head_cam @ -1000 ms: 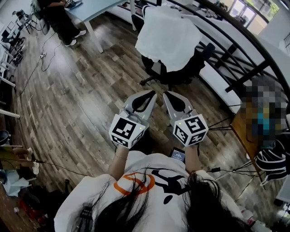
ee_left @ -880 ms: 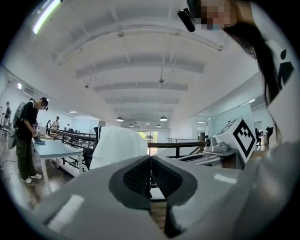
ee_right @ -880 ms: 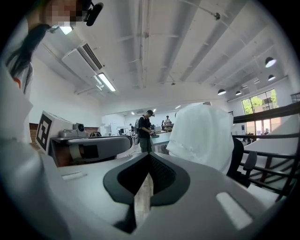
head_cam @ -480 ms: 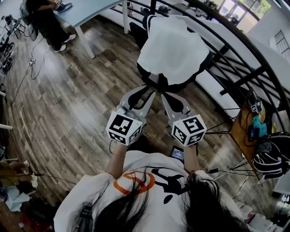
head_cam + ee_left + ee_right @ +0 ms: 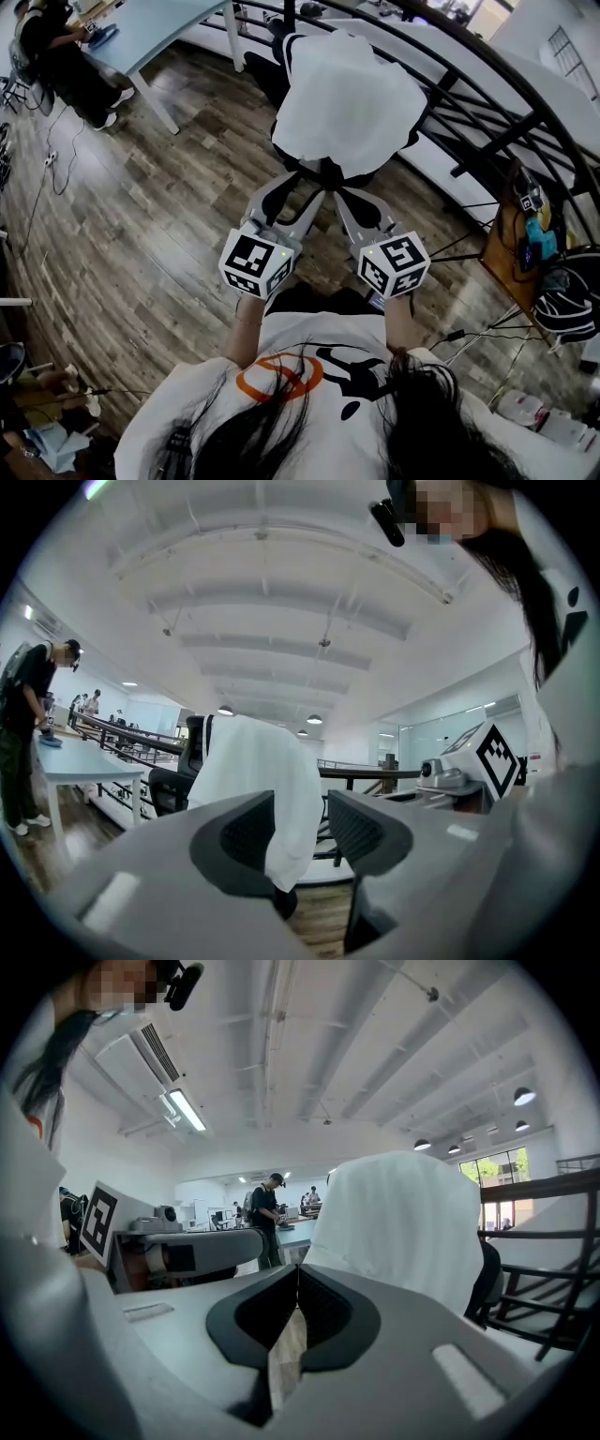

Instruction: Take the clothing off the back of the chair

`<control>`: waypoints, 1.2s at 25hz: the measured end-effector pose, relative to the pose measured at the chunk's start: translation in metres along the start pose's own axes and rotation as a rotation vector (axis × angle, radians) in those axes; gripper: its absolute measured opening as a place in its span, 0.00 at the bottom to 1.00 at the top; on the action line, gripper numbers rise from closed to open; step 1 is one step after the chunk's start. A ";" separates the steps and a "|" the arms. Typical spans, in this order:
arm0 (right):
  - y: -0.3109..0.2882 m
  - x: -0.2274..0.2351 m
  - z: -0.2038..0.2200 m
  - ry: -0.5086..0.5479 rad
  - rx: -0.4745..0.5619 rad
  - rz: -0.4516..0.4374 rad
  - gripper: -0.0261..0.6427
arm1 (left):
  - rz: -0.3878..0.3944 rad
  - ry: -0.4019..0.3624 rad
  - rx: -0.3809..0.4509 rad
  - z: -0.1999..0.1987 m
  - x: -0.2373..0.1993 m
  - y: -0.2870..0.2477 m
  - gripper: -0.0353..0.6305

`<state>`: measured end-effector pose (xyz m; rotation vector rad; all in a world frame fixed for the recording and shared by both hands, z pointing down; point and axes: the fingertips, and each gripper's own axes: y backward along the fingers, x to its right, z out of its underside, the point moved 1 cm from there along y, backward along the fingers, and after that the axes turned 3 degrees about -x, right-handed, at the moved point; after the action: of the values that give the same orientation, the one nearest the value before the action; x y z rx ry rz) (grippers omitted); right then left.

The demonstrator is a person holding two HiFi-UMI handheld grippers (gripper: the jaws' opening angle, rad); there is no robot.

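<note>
A white garment hangs over the back of a black office chair, straight ahead of me in the head view. Both grippers are held out side by side just short of the chair, neither touching the cloth. My left gripper is open; in the left gripper view the garment and the chair show beyond the gap between its jaws. My right gripper is shut with nothing in it; in the right gripper view its pads meet, and the garment hangs beyond them to the right.
A light blue table stands at the far left with a person beside it. A black railing runs behind the chair. At the right are a small wooden table and a dark bag. Cables lie on the wooden floor.
The chair with the garment has come nearer in the head view. Both grippers have moved forward until their tips are just short of it. The jaws look unchanged.
</note>
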<state>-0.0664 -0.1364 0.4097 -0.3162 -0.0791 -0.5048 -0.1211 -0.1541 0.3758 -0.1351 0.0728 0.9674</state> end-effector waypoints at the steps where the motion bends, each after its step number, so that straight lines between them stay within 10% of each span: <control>1: 0.001 0.004 0.000 -0.003 -0.001 0.008 0.05 | 0.006 0.001 -0.001 0.000 0.000 -0.004 0.31; 10: 0.011 0.045 -0.007 -0.014 0.011 0.046 0.05 | 0.020 0.007 -0.007 -0.001 0.004 -0.037 0.40; 30: 0.019 0.273 -0.052 -0.016 0.031 0.041 0.17 | -0.293 -0.050 -0.077 -0.008 -0.049 -0.170 0.61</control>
<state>0.1813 -0.2631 0.3968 -0.2907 -0.0959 -0.4598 -0.0092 -0.2904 0.3877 -0.1867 -0.0296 0.6807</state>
